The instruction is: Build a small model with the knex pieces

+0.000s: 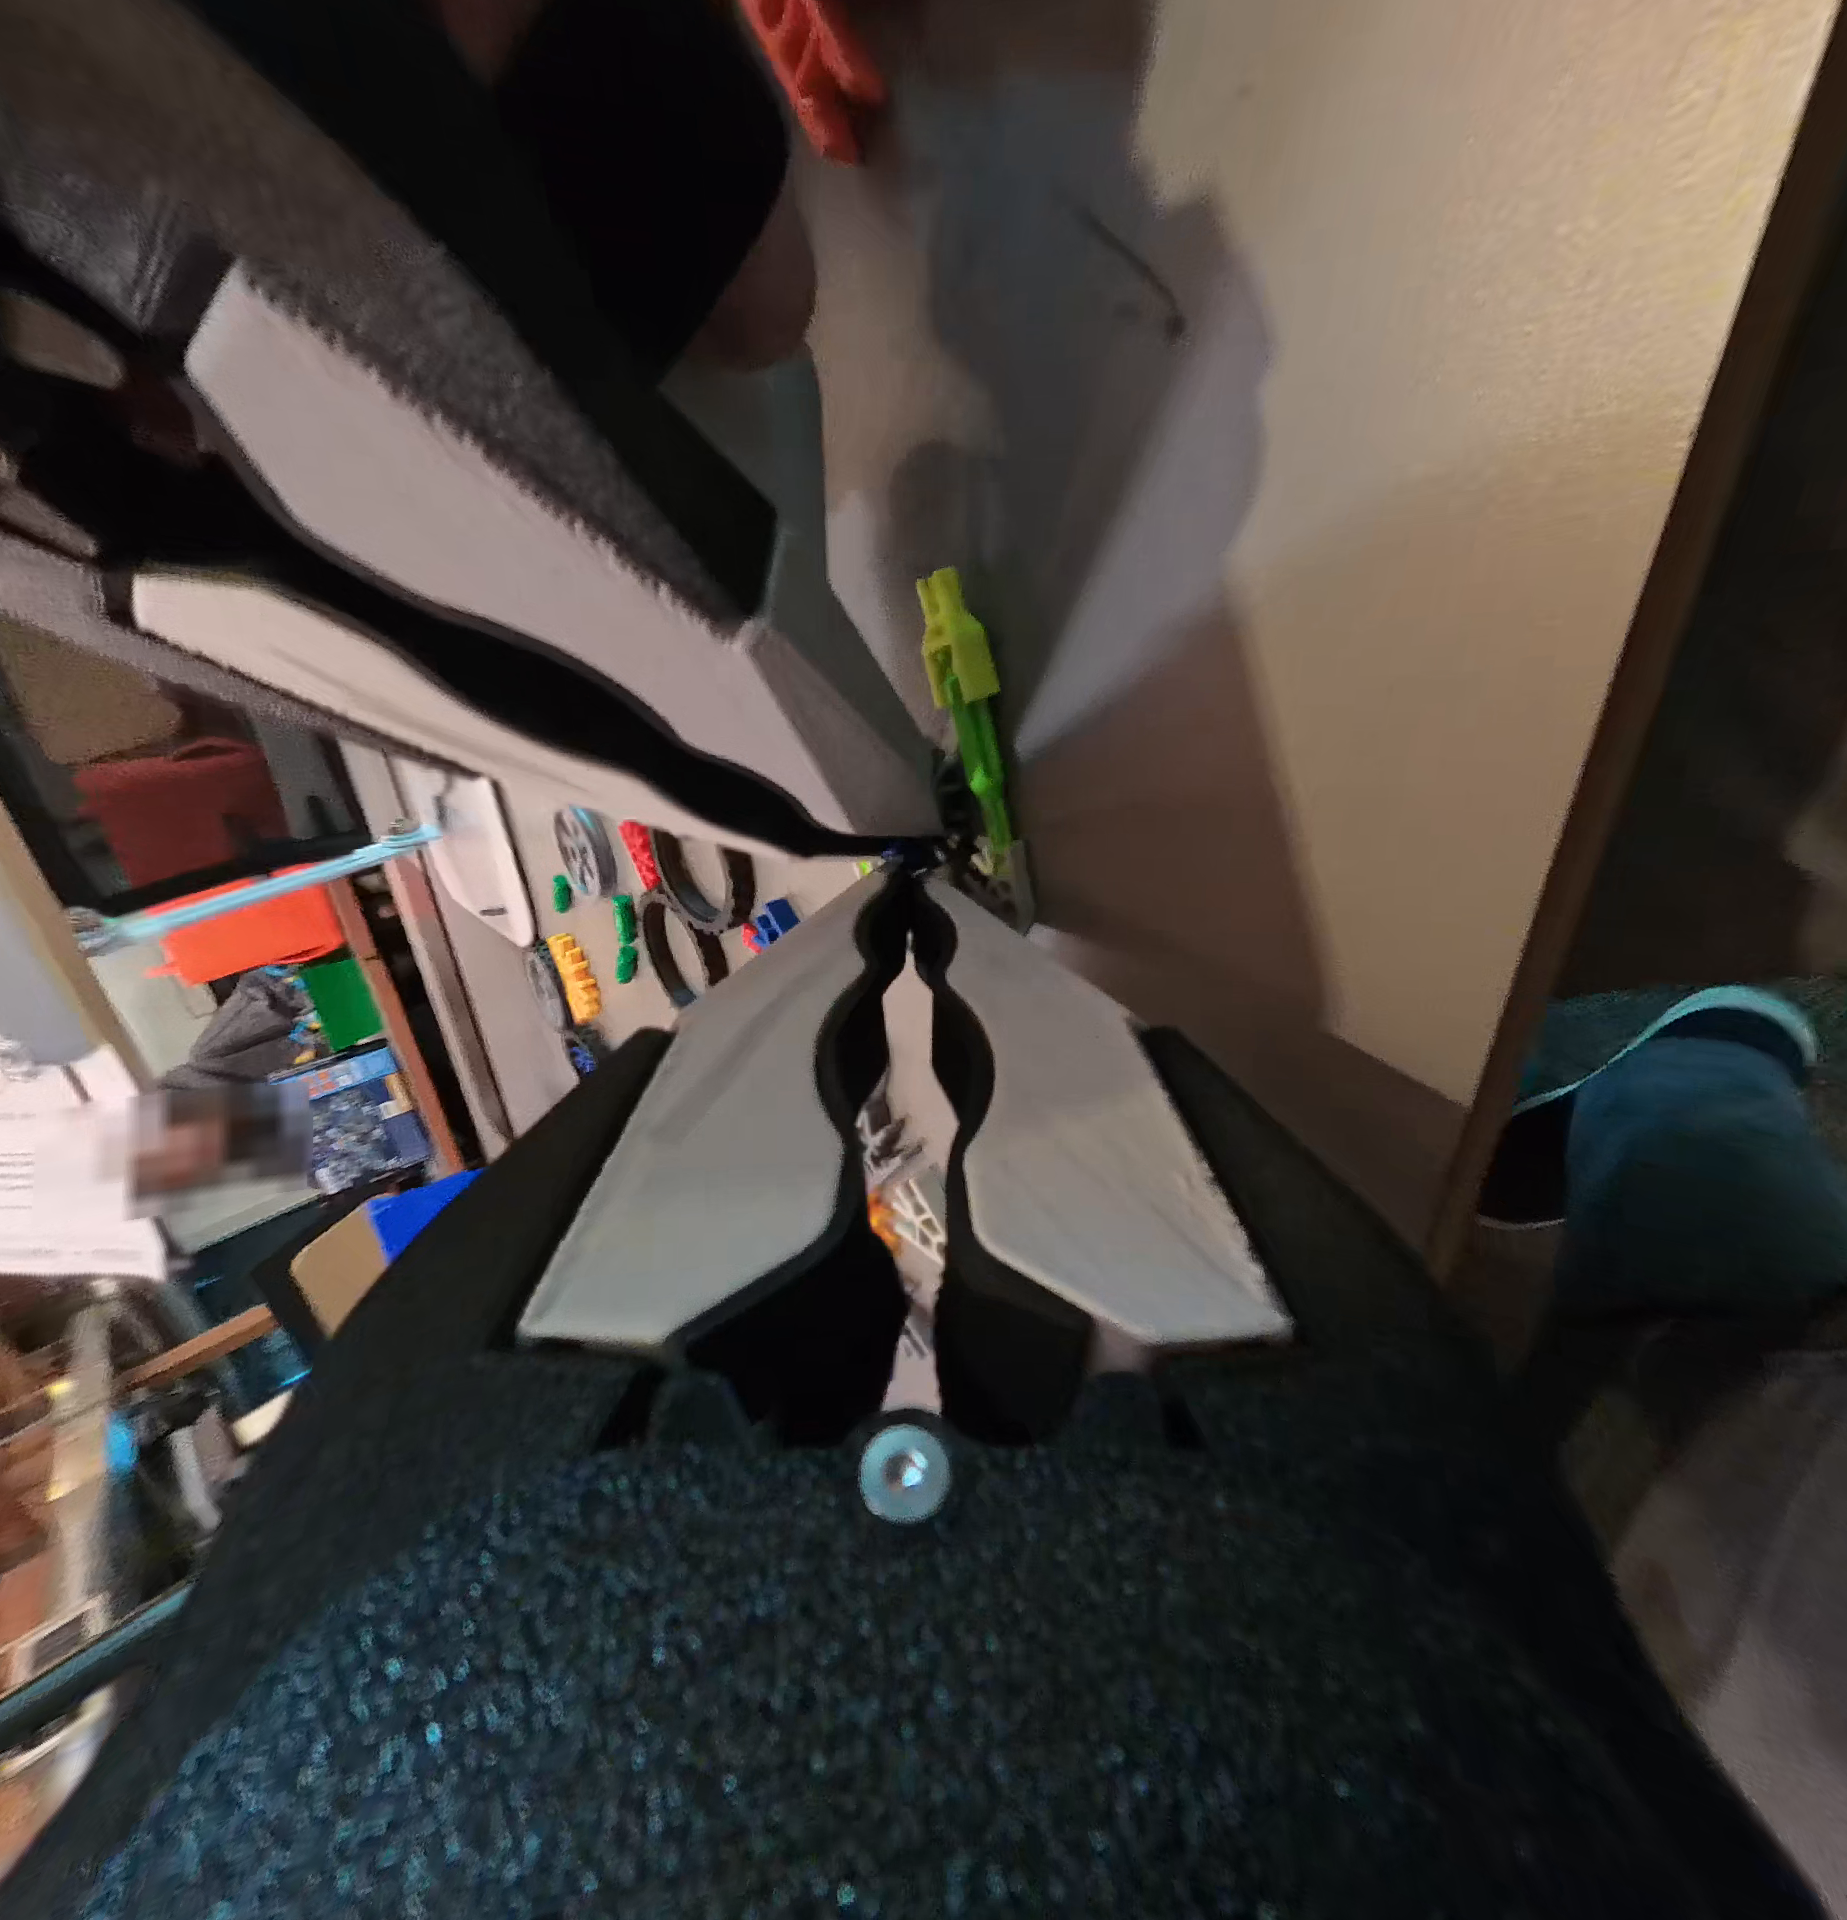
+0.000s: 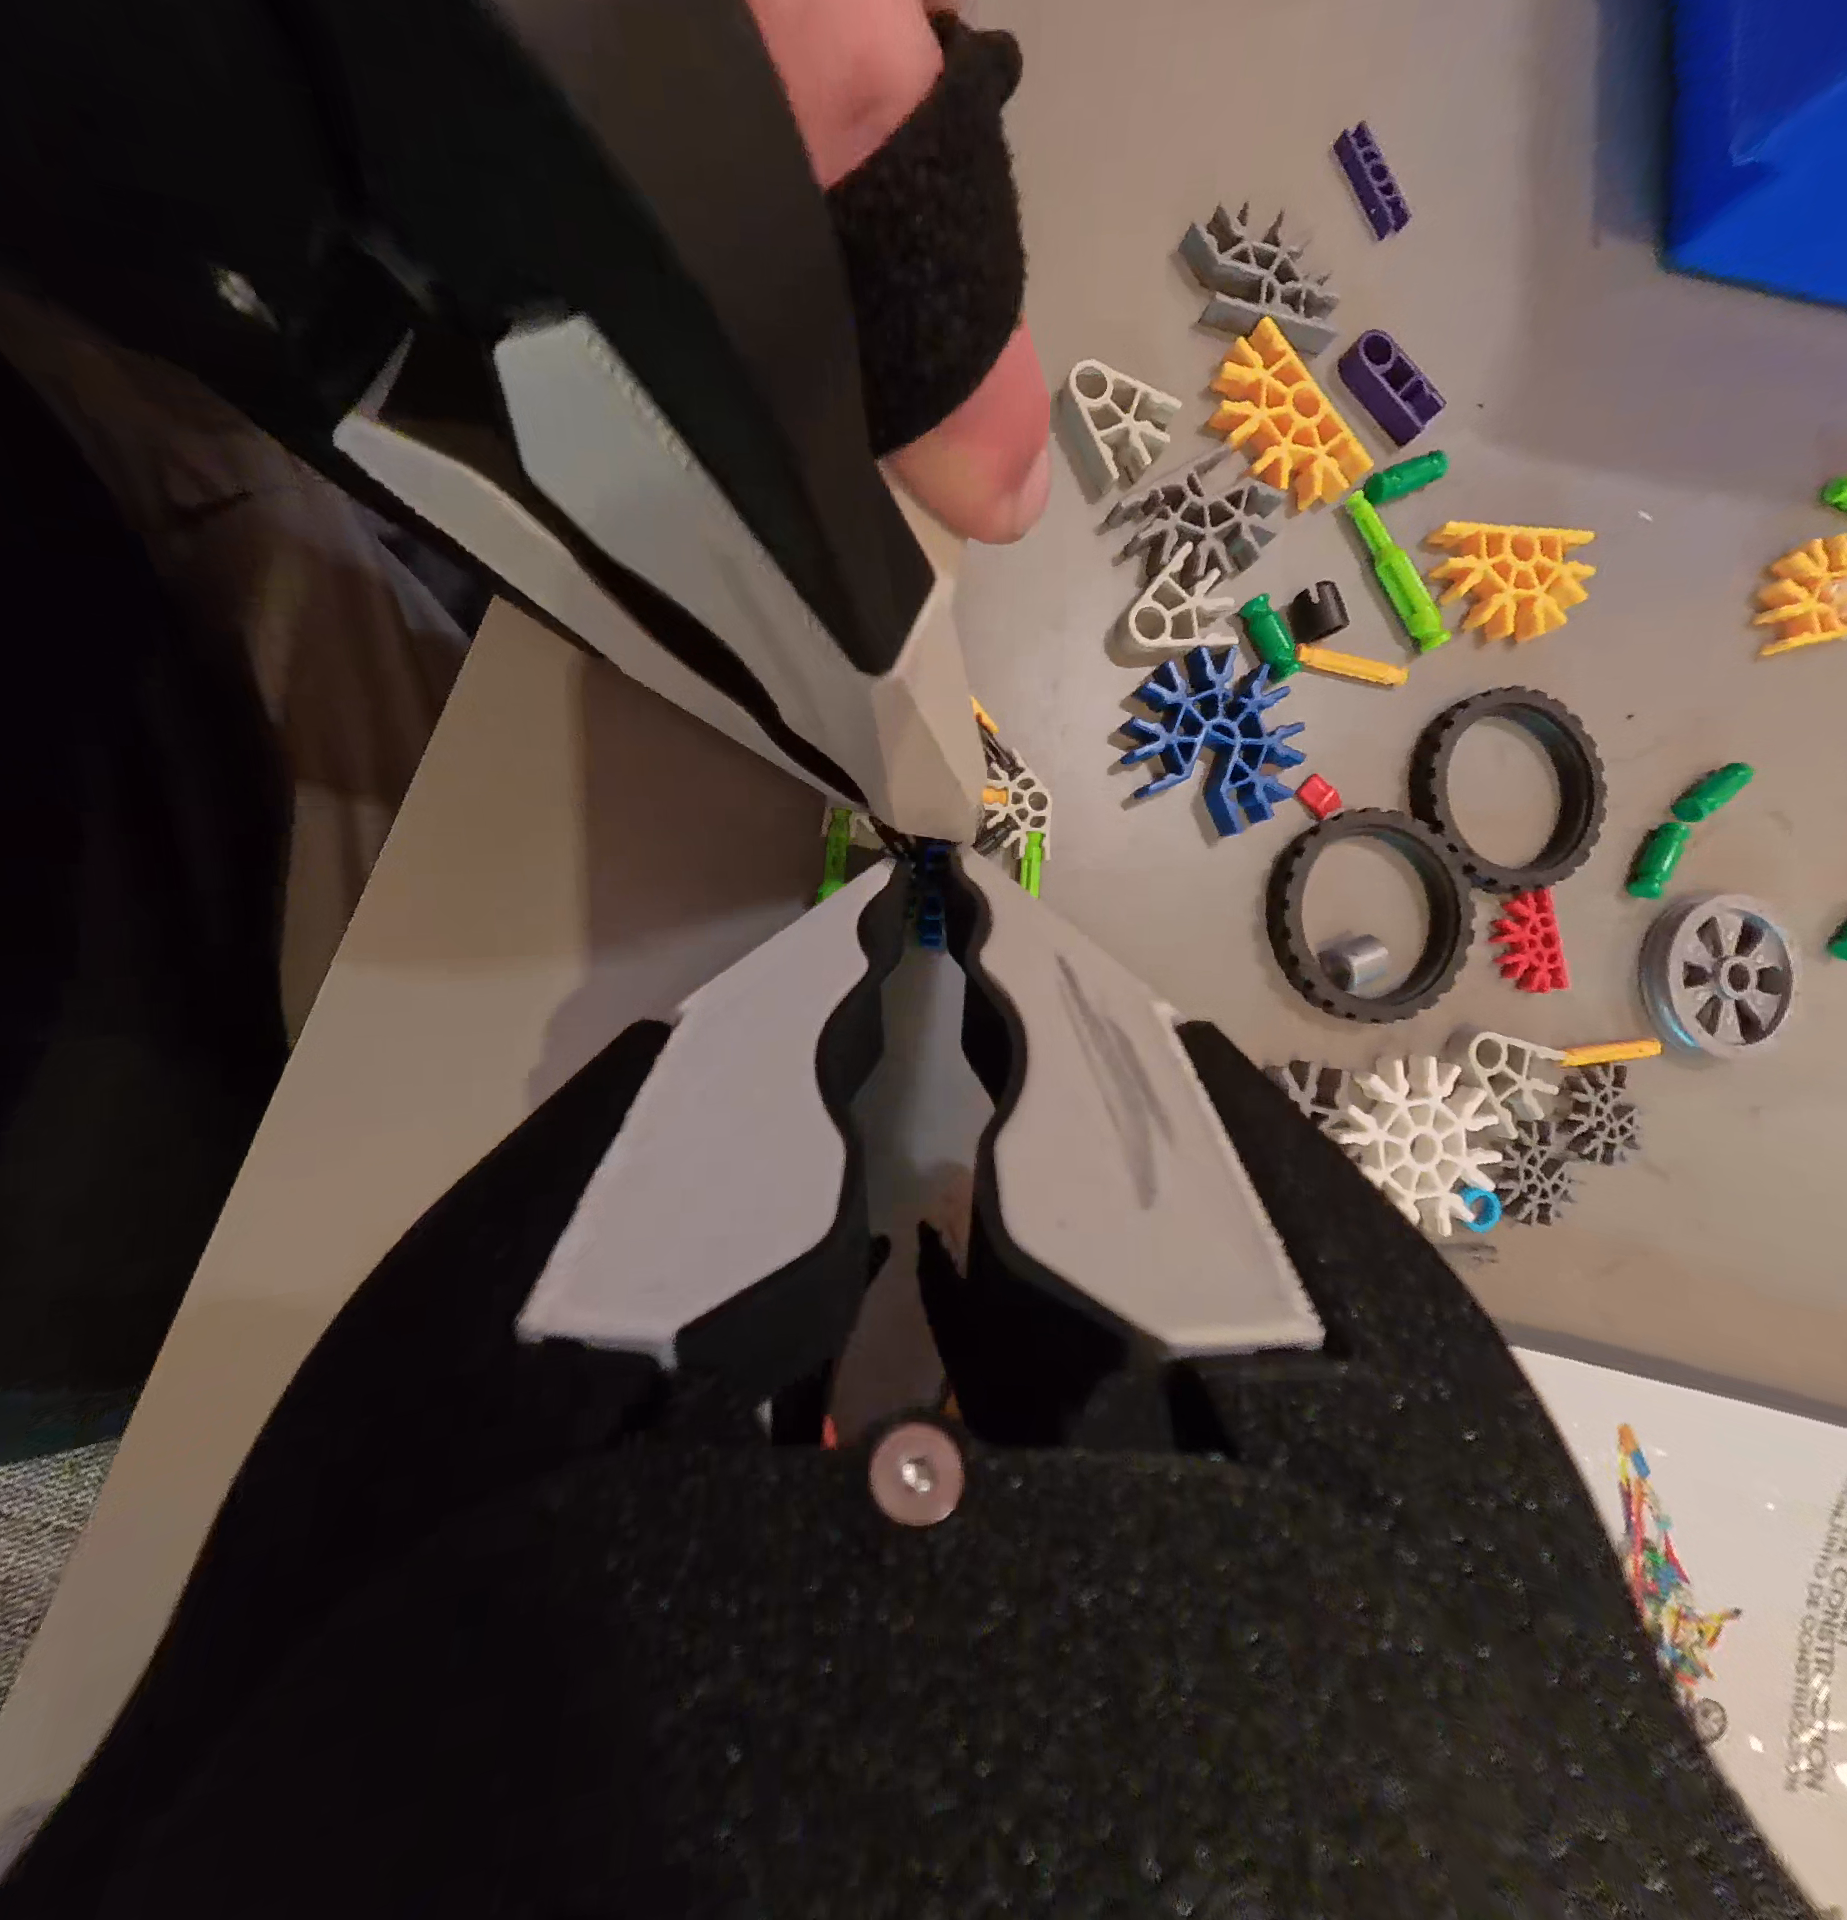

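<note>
Right wrist view showed my right tool (image 2: 924, 883) clamped on a short blue rod (image 2: 931, 906), tip to tip with my left tool (image 2: 903, 821), which was closed on the small assembly (image 2: 1014, 805) at that same rod. In the left wrist view the left tool (image 1: 914, 883) was shut on the dark hub of this assembly, from which a green rod (image 1: 976, 727) projected. The assembly was held above the table (image 2: 1158, 156) edge, away from the loose parts.

Risks, in my judgement: both grips were at the extreme fingertips, so any twist between my two tools could snap the rod out of its socket or drop the assembly off the table edge. Motion blur in the left view suggested fast movement, which raised that risk.

Count, taken outward from the blue snowflake connector (image 2: 1215, 732): two black tyres (image 2: 1366, 914), one grey wheel hub (image 2: 1719, 977), one red connector (image 2: 1532, 935), one white snowflake connector (image 2: 1418, 1138), three yellow fan connectors (image 2: 1288, 410) in view, two purple pieces (image 2: 1392, 384). Green rods I could not count reliably.
</note>
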A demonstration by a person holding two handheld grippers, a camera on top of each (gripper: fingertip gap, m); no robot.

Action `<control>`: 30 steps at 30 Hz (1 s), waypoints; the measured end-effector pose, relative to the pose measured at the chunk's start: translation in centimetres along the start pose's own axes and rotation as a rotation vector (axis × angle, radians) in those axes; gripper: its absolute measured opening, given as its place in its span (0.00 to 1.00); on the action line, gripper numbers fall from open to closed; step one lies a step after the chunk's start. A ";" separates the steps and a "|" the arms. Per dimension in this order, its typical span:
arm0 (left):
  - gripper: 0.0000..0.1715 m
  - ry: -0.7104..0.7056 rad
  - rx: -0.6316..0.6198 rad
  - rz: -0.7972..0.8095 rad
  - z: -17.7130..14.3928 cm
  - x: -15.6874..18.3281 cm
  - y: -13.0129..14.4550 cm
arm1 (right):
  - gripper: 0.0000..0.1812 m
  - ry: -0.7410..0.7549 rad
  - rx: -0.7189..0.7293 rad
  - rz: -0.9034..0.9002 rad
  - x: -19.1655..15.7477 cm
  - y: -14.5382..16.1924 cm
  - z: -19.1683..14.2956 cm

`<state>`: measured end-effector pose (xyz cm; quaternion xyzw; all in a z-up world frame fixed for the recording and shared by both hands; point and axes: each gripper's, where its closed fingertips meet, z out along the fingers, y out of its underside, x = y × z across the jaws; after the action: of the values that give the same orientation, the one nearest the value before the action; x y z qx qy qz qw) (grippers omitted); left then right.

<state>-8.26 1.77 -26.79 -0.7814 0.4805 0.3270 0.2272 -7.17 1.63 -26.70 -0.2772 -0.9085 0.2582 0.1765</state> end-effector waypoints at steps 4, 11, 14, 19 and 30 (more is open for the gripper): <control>0.00 0.036 0.071 -0.104 0.0 -0.1 0.1 | 0.03 -0.038 0.005 0.036 0.1 -0.2 0.0; 0.00 0.057 0.141 -0.294 -0.2 -0.2 0.8 | 0.09 -0.017 0.004 0.045 0.4 -0.2 0.0; 0.00 0.075 0.158 -0.343 -0.4 0.0 1.5 | 0.09 -0.030 0.015 0.046 0.2 -0.3 0.0; 0.00 0.100 0.204 -0.401 -0.6 0.3 1.2 | 0.09 -0.032 -0.001 0.040 0.3 -0.2 0.0; 0.04 0.113 0.268 -0.510 -1.3 0.4 1.2 | 0.09 -0.059 -0.002 -0.025 -0.4 -0.2 -0.1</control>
<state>-8.83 0.09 -26.24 -0.8571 0.3192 0.1489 0.3761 -6.86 1.28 -26.56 -0.2583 -0.9170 0.2632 0.1524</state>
